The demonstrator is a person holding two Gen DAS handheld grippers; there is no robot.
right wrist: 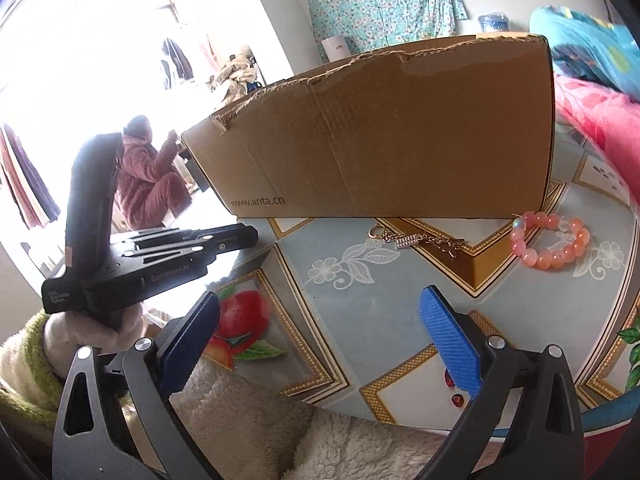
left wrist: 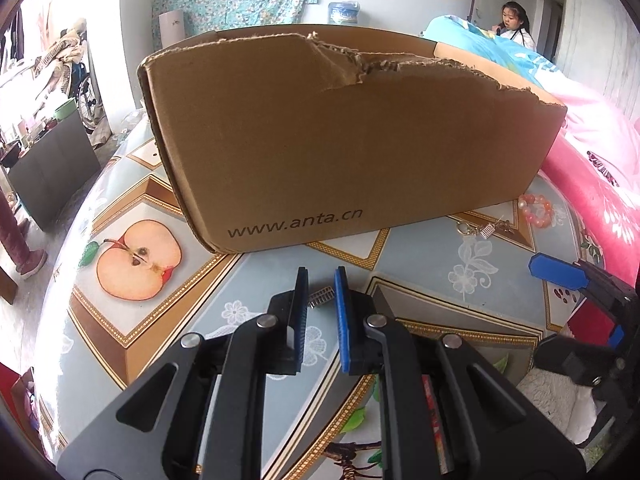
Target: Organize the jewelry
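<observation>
Left gripper (left wrist: 322, 294) facing cardboard box (left wrist: 352, 140), bracelet (right wrist: 550, 240) beside

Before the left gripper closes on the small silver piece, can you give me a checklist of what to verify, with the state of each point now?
1. Small silver clasp lies between the left gripper fingers: ok.
2. Left jaws around it, not yet clamped; a narrow gap remains: ok.
3. Clasp flat on the patterned tablecloth, nothing on it: ok.
4. Cardboard box open at the top to receive jewelry: ok; its inside: cannot tell.
5. Right gripper open and empty, away from the left one: ok.
6. Pink bead bracelet and silver chain wait outside the box: ok.
</observation>
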